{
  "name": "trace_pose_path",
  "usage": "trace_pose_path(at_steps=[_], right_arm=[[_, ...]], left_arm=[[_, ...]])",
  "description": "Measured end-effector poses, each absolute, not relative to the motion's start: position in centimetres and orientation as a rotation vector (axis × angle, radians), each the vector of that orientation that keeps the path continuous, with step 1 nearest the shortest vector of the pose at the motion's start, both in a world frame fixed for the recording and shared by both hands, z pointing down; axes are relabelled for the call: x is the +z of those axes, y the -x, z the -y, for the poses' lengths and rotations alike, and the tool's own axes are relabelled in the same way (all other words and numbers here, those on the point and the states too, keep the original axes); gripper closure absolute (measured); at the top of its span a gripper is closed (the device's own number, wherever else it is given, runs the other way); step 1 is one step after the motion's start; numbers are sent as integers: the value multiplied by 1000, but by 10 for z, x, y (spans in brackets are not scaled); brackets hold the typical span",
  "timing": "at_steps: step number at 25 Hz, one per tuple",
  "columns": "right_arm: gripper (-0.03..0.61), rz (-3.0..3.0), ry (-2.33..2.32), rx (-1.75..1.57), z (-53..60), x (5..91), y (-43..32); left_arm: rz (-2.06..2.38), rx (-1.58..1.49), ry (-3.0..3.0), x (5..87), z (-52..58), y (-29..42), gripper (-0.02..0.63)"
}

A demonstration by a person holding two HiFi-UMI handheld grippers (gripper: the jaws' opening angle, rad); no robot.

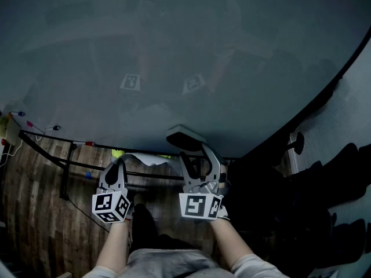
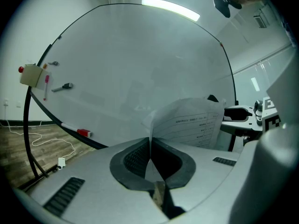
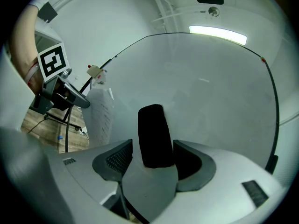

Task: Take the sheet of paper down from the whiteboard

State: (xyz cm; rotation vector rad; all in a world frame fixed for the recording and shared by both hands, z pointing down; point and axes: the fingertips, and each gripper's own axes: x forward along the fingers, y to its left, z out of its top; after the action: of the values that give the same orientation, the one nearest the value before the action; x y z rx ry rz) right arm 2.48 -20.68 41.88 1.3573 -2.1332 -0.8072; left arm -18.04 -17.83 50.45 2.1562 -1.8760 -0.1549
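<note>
The sheet of paper (image 2: 196,122), printed with lines of text, hangs free of the whiteboard (image 2: 140,64), and my left gripper (image 2: 150,141) is shut on its lower edge. In the head view the paper (image 1: 145,158) shows pale between the two grippers, with the left gripper (image 1: 116,169) beside it. My right gripper (image 1: 194,161) holds a black-faced eraser (image 1: 185,139) up in front of the board (image 1: 174,51). Seen from the right gripper (image 3: 156,155), the eraser (image 3: 154,134) stands between the jaws and the paper (image 3: 100,115) hangs at the left.
The board stands on a black frame (image 2: 29,139) over a wooden floor (image 1: 35,213). A red-capped marker (image 2: 83,132) lies on its tray. A yellowish block (image 2: 32,75) and a small clip (image 2: 63,87) sit on the board's left edge. Dark chairs (image 1: 324,184) stand at the right.
</note>
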Motion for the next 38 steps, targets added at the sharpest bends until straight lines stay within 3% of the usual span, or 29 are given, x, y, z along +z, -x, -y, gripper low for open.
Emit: trace_pose_path(at_steps=[23, 24, 26, 29, 38], right_arm=[[314, 2218, -950, -733, 165, 479, 7], [326, 2220, -940, -724, 165, 481, 9], [465, 2232, -937, -697, 166, 486, 12], [515, 2253, -924, -662, 163, 491, 15], [560, 2329, -954, -501, 151, 490, 11]], left_arm=[[1848, -128, -2177, 514, 169, 168, 598], [1846, -127, -2181, 514, 169, 167, 598], [1839, -127, -2187, 514, 168, 167, 598], [1829, -126, -2194, 514, 167, 168, 598], [1778, -106, -2247, 505, 157, 161, 598]])
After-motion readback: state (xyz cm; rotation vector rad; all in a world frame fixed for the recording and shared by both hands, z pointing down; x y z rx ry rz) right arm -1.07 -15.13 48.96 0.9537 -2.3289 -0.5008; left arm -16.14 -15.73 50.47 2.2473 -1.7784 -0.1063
